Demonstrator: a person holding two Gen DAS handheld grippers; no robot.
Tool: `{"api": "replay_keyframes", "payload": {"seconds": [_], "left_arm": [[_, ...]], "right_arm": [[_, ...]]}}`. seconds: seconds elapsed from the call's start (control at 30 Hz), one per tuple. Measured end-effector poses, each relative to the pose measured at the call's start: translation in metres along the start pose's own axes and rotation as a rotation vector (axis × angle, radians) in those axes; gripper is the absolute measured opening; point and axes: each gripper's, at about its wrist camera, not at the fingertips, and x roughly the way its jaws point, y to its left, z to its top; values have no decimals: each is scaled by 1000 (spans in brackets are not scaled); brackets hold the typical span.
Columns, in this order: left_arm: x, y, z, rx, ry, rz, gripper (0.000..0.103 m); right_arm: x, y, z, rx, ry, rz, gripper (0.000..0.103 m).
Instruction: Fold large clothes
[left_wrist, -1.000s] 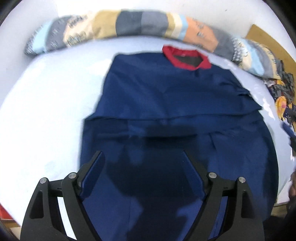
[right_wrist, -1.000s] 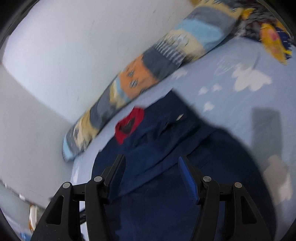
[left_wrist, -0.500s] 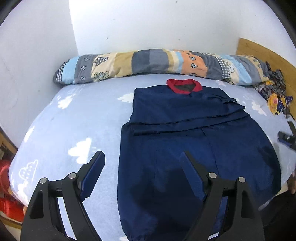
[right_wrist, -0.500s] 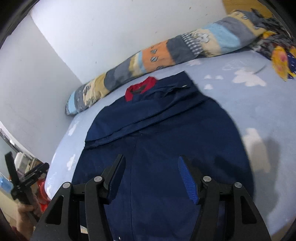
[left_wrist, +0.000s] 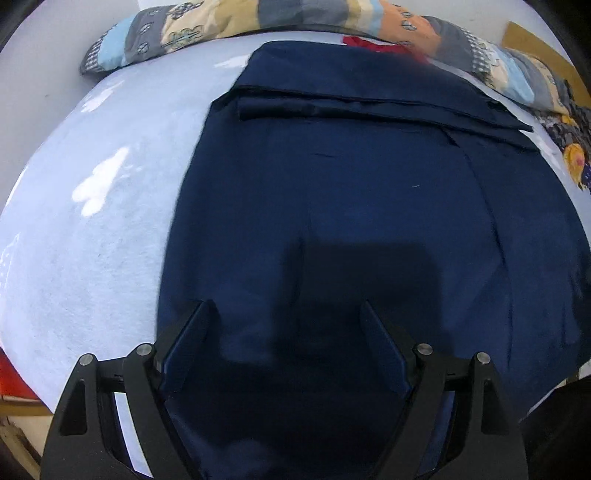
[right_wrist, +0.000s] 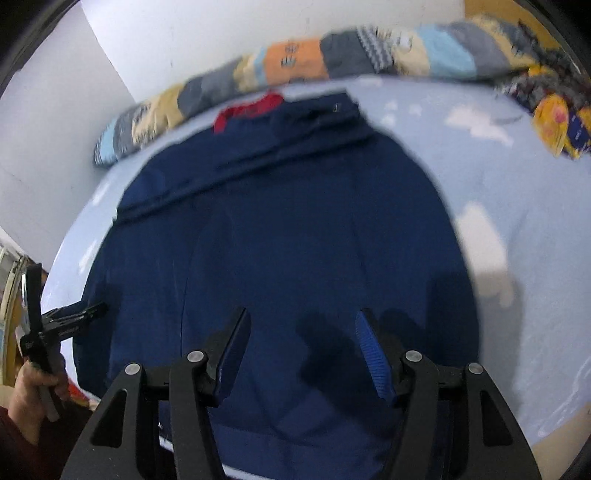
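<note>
While the navy garment (left_wrist: 351, 206) lies spread flat on the bed (left_wrist: 92, 229), both tools hang above its near end. Its red collar (right_wrist: 251, 109) points toward the long patchwork pillow (left_wrist: 207, 22) against the wall, and the upper part is folded across in a band, with the wide lower part reaching the bed's near edge. The left hand-held gripper (left_wrist: 284, 328) is spread wide over the cloth close to its left edge; nothing sits between its jaws and its shadow falls on the fabric. The right hand-held gripper (right_wrist: 301, 332) is also released, its blue-ribbed jaws apart above the dark cloth, pinching nothing. In the right-hand view the person's left hand (right_wrist: 33, 387) shows at the bed's edge, wrapped round the other tool's handle. A small heap of patterned cloth (right_wrist: 557, 122) lies near the far right corner of the cloud-print sheet.
</note>
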Motion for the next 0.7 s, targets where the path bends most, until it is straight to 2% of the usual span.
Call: {"api": "replay_keyframes", "payload": {"seconds": [0.1,0.17,0.23,0.27,0.37,0.43,0.53,0.6,0.7], "left_arm": [[-2,-10,1,29,2,-6,84],[-10,-10,1,39,-12,-51,84],[-20,1,0,18,-38,-104,84],[-22,7,-4,4,-49,-118,84],[-30,46,-16,-65,-89,-137,84],[-33,75,-26,-119,-107,-138,84],[-29,110,-45,-207,-78,-172,84],[-26,124,-55,-239,-57,-162,84],[-22,127,-68,-259,-12,-239,84]], "right_arm": [[18,3,-15,9,76,11,61],[20,3,-25,13,99,20,59],[6,-2,-29,44,70,67,58],[-7,-11,-30,74,21,89,58],[-44,-44,-30,156,-117,66,61],[-58,-70,-33,228,-160,50,62],[-62,-109,-45,353,-141,39,62],[-57,-125,-54,416,-113,45,62],[-53,-127,-58,437,-91,42,62]]}}
